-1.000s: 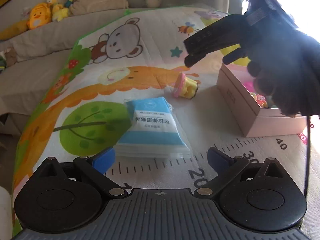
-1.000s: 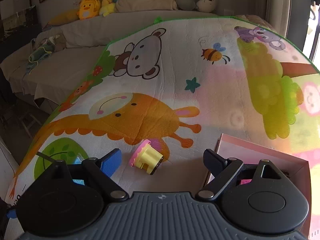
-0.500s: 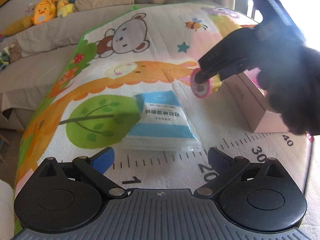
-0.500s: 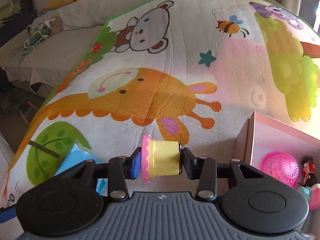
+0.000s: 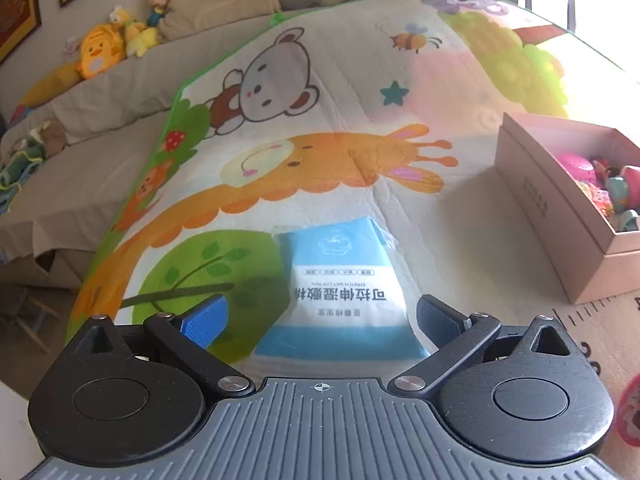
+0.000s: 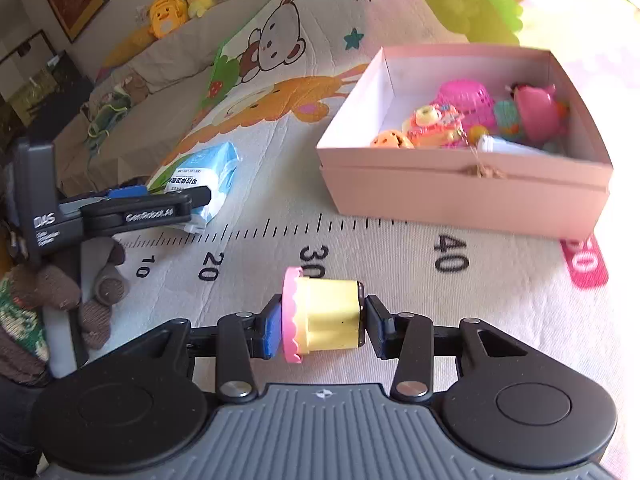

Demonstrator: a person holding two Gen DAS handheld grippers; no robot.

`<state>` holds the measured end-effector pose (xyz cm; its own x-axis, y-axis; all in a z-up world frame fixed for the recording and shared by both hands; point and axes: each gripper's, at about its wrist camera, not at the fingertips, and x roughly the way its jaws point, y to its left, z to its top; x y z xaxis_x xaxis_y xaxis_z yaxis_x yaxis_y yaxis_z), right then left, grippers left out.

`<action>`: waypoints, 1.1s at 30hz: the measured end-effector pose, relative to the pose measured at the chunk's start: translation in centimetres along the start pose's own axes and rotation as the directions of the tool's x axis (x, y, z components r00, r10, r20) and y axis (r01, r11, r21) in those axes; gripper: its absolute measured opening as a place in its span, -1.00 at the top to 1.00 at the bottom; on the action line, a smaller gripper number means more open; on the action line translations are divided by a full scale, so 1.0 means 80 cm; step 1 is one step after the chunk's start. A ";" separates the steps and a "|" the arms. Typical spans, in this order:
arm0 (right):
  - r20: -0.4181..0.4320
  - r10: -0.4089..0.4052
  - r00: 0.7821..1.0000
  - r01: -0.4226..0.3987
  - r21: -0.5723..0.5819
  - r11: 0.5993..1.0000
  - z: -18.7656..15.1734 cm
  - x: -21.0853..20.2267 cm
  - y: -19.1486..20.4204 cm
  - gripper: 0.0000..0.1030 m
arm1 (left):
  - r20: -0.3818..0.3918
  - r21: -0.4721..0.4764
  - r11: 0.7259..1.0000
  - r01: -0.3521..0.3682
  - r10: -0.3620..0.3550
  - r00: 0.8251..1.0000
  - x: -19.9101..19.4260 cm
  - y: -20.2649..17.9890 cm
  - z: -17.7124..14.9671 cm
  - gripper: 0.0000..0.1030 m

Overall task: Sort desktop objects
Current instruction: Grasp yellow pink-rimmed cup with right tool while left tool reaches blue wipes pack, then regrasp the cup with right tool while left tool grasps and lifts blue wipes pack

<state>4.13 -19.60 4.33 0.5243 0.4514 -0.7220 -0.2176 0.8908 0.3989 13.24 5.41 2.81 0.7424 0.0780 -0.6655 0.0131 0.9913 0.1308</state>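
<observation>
My right gripper (image 6: 320,322) is shut on a yellow toy cup with a pink scalloped rim (image 6: 320,316) and holds it above the mat, in front of the pink box (image 6: 460,196). The box, also in the left wrist view (image 5: 552,216), holds several small toys. A blue and white wipes pack (image 5: 340,280) lies on the mat; my left gripper (image 5: 320,316) is open with its fingers on either side of the pack's near end. The pack (image 6: 204,176) and the left gripper (image 6: 168,204) also show in the right wrist view.
A cartoon play mat (image 5: 320,152) with a printed ruler covers the surface. A beige sofa (image 5: 120,92) with plush toys (image 5: 96,52) runs along the back and left. The person's gloved left hand (image 6: 52,300) is at the right wrist view's left edge.
My right gripper closed on the yellow cup, lifted it and pulled back to the near side of the box. My left gripper moved forward to the wipes pack.
</observation>
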 end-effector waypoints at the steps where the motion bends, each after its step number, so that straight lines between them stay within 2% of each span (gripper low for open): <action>1: 0.007 0.026 1.000 -0.026 0.033 0.999 -0.006 -0.002 -0.006 0.18 | -0.006 -0.004 1.000 -0.005 0.005 1.000 0.006 -0.001 0.002 -0.99; 3: 0.020 0.073 0.997 -0.075 0.079 0.994 -0.013 -0.005 -0.016 0.18 | -0.013 -0.017 1.000 -0.010 0.010 1.000 0.013 -0.002 0.005 -0.97; 5: 0.038 0.087 0.995 -0.091 0.108 0.990 -0.016 -0.008 -0.025 0.18 | -0.020 -0.026 1.000 -0.005 0.005 1.000 0.013 -0.003 0.005 -0.64; 6: 0.051 0.087 0.995 -0.093 0.115 0.989 -0.017 -0.012 -0.029 0.15 | -0.028 -0.027 1.000 0.011 -0.012 1.000 0.012 -0.003 0.004 -0.40; 10: 0.126 0.040 0.991 -0.055 0.121 0.991 -0.018 -0.032 -0.045 0.01 | -0.007 0.008 1.000 0.030 -0.030 1.000 -0.004 -0.011 -0.005 -0.23; 14: 0.173 -0.029 0.985 0.008 0.121 0.993 -0.019 -0.044 -0.056 -0.09 | -0.006 0.040 0.992 0.118 -0.118 0.993 -0.031 -0.026 -0.019 -0.22; 17: 0.184 -0.089 0.979 0.071 0.102 0.992 -0.021 -0.045 -0.059 -0.13 | -0.020 0.065 0.976 0.207 -0.206 0.978 -0.057 -0.042 -0.036 -0.22; 22: 0.211 -0.136 0.968 0.125 0.066 0.990 -0.026 -0.050 -0.055 -0.30 | -0.055 0.097 0.927 0.362 -0.358 0.932 -0.100 -0.064 -0.070 -0.29; 24: 0.224 -0.149 0.963 0.144 0.039 0.989 -0.027 -0.052 -0.047 -0.47 | -0.070 0.110 0.912 0.395 -0.389 0.919 -0.111 -0.071 -0.082 -0.42; 26: 0.236 -0.163 0.958 0.167 0.003 0.986 -0.028 -0.052 -0.038 -0.57 | -0.082 0.115 0.907 0.405 -0.397 0.914 -0.116 -0.075 -0.092 -0.53; 28: 0.245 -0.174 0.954 0.191 -0.046 0.981 -0.030 -0.050 -0.027 -0.64 | -0.087 0.120 0.911 0.395 -0.387 0.918 -0.116 -0.076 -0.098 -0.63; 33: 0.226 -0.204 0.953 0.246 -0.177 0.953 -0.035 -0.028 0.003 -0.68 | -0.098 0.097 0.922 0.375 -0.366 0.925 -0.109 -0.071 -0.100 -0.69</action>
<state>0.59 -20.23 4.47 0.7299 0.2369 -0.6412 -0.2245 0.9691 0.1025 1.35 -0.03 2.02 0.6163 -0.2802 -0.7359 0.3557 0.9328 -0.0573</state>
